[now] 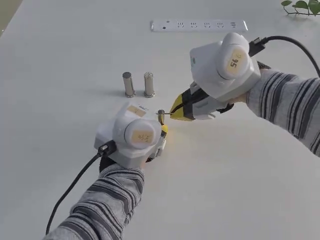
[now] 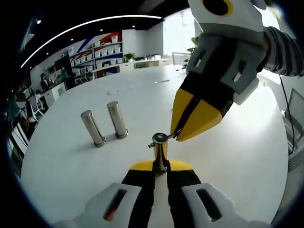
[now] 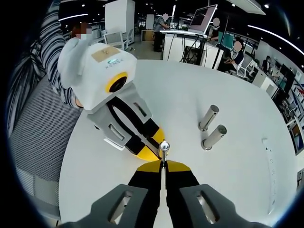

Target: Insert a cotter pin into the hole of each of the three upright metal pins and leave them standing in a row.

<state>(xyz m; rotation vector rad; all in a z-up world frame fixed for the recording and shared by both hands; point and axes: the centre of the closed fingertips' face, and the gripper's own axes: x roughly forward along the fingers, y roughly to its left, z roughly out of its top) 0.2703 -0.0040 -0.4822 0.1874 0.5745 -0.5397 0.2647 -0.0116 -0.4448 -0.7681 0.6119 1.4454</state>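
Head view: left hand-held gripper [image 1: 163, 129] tight on shiny pin [image 1: 161, 115]; right hand-held gripper [image 1: 173, 111] on wiry cotter pin [image 1: 166, 113]

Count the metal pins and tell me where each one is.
3. Two metal pins stand side by side on the table; the third is clamped in the left gripper, right gripper at its top.

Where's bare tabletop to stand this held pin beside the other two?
Widest free patch: white tabletop left of the two upright silver metal pins, and the band between them and the white power strip. Just front-right of them is crowded: the right gripper and left gripper meet at the held silver pin.
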